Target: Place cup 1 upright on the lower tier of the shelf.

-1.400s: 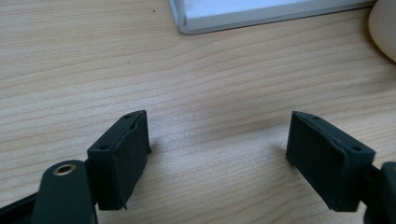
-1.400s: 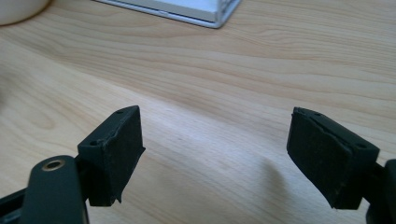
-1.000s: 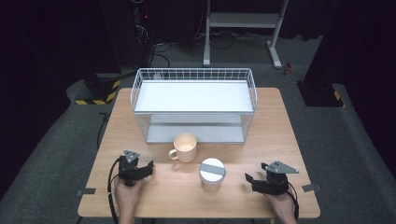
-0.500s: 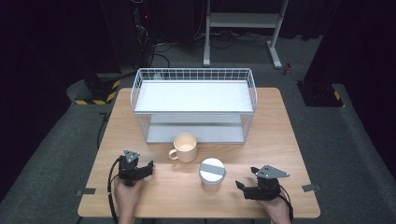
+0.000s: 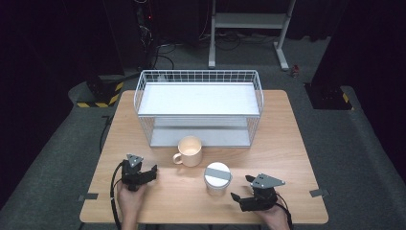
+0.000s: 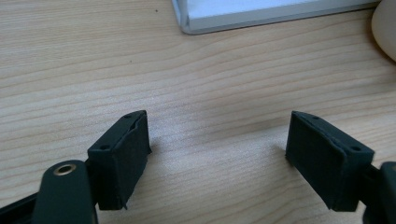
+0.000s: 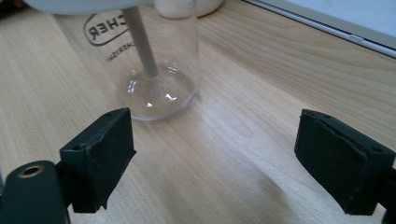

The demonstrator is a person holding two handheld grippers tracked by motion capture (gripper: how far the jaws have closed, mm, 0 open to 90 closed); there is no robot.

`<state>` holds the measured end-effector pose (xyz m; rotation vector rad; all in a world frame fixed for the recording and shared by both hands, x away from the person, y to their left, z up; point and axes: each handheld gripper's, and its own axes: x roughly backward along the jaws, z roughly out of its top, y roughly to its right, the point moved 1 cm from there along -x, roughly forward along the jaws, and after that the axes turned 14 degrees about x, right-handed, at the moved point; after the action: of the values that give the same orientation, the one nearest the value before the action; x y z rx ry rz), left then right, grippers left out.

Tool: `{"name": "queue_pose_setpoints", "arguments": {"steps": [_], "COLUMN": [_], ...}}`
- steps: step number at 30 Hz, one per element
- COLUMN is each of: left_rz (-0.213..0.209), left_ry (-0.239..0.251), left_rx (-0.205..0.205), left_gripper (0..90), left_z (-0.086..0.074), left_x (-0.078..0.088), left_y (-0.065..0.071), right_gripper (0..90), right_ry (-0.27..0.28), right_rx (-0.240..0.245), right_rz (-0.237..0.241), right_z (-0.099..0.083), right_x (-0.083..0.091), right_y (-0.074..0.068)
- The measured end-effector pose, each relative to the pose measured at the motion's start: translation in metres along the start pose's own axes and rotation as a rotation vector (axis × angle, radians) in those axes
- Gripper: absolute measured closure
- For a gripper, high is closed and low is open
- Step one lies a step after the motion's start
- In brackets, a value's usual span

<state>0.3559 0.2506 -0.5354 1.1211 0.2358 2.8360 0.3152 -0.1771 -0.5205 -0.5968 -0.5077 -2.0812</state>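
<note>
Dark surroundings framed a pale wooden worktop at the centre of the high view, with a white wire basket shelf standing across its upper half. Just below the shelf sat a cream mug, its handle turned toward the left of the frame. To the lower right of the mug, near it but apart, stood a clear glass tumbler capped by a white lid with a grey band.

At the lower right of the frame, the right tool lay low over the worktop, just beside the tumbler and pointing at it. Its jaws had just been opening and stood wide apart with nothing between them; in the right gripper view the tumbler rose ahead of the pads, a grey stem visible inside the glass and dark lettering on its wall.

At the lower left, the left tool rested on the worktop, held in a hand, its jaws parted over bare wood.
</note>
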Motion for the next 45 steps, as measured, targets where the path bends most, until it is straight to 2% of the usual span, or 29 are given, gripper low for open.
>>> {"name": "queue_pose_setpoints", "arguments": {"steps": [7, 20, 34, 41, 45], "left_rz": [0.001, 0.002, 0.002, 0.002, 0.002], "left_ry": [0.0, -0.002, -0.001, -0.001, 0.0], "left_rx": [0.0, 0.002, 0.001, 0.001, 0.0], "left_gripper": [21.7, 21.7, 21.6, 21.6, 21.6], "left_z": [0.0, 0.0, 0.0, 0.0, 0.0], "left_x": [0.0, 0.0, 0.0, 0.0, 0.0], "left_y": [0.0, 0.0, 0.0, 0.0, 0.0], "right_gripper": [10.9, 10.3, 10.3, 11.4, 13.2], "right_ry": [0.024, 0.057, 0.067, 0.068, 0.065], "right_rx": [0.023, 0.067, 0.082, 0.097, 0.105], "right_rz": [0.037, 0.094, 0.098, 0.087, 0.061], "right_z": [0.006, 0.026, 0.043, 0.051, 0.053], "right_x": [-0.001, -0.016, -0.033, -0.04, -0.044], "right_y": [-0.009, -0.019, -0.02, -0.022, -0.024]}}
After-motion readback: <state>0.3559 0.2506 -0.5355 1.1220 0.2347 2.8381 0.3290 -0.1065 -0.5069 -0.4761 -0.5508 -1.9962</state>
